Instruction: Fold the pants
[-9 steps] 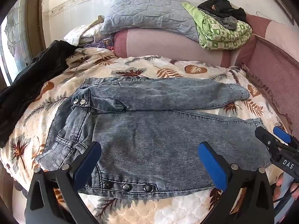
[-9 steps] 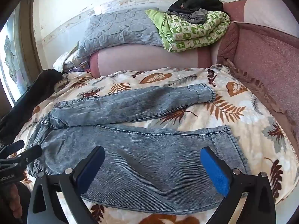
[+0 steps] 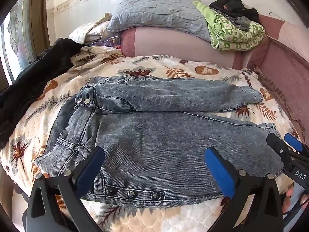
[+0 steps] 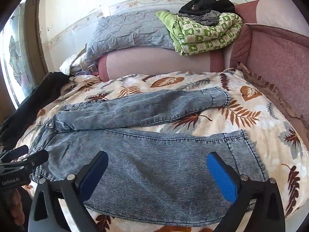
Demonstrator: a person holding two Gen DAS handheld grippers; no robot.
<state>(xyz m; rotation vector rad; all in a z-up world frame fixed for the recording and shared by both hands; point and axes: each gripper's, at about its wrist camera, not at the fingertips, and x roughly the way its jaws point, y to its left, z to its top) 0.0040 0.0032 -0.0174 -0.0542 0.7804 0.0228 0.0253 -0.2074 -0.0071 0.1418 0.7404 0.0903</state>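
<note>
Grey-blue acid-wash jeans [image 3: 164, 135] lie flat on a leaf-patterned bedspread [image 3: 173, 71], waistband to the left, legs spread apart to the right. My left gripper [image 3: 154, 166] is open and empty, above the near waistband with its row of snaps [image 3: 131, 193]. My right gripper [image 4: 157, 171] is open and empty, above the near leg [image 4: 154, 154] towards its hem [image 4: 243, 148]. The far leg [image 4: 135, 106] lies apart from the near one. The right gripper also shows in the left wrist view [image 3: 283, 145]; the left gripper shows in the right wrist view [image 4: 21, 154].
A black garment [image 3: 29, 81] lies at the bed's left edge. A grey quilt [image 3: 154, 13], a green patterned blanket [image 3: 235, 34] and dark clothes [image 3: 231, 5] rest on the pink backrest [image 3: 173, 44]. A pink padded side [image 4: 280, 61] bounds the right.
Both grippers have shifted only slightly; the jeans sit a little lower in the right wrist view. Both grippers stay open.
</note>
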